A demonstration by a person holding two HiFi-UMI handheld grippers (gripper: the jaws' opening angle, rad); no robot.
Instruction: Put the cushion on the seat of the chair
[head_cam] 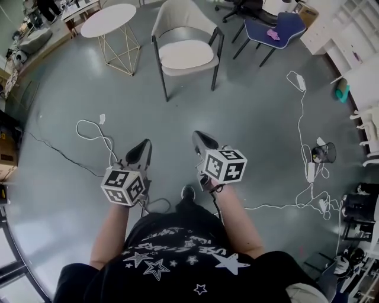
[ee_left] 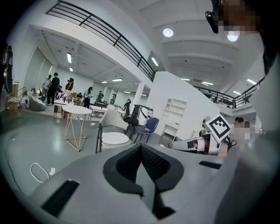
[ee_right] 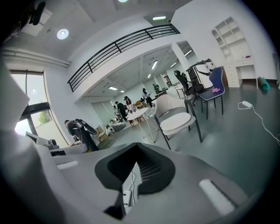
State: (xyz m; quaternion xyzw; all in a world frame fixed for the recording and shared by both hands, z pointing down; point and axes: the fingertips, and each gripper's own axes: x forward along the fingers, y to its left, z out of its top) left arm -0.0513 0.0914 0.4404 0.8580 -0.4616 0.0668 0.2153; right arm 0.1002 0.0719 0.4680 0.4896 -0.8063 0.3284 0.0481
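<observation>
On the smooth grey floor (head_cam: 254, 112) stands a beige shell-shaped chair with dark metal legs (head_cam: 177, 18). The flat white rounded cushion (head_cam: 186, 55) lies on its seat. Well apart from it, the left gripper (head_cam: 144, 144) and the right gripper (head_cam: 199, 137) are both clenched, with nothing between their jaws.

Grey floor (head_cam: 254, 130); round white table (head_cam: 109, 19); balcony railing (ee_right: 127, 41)
</observation>
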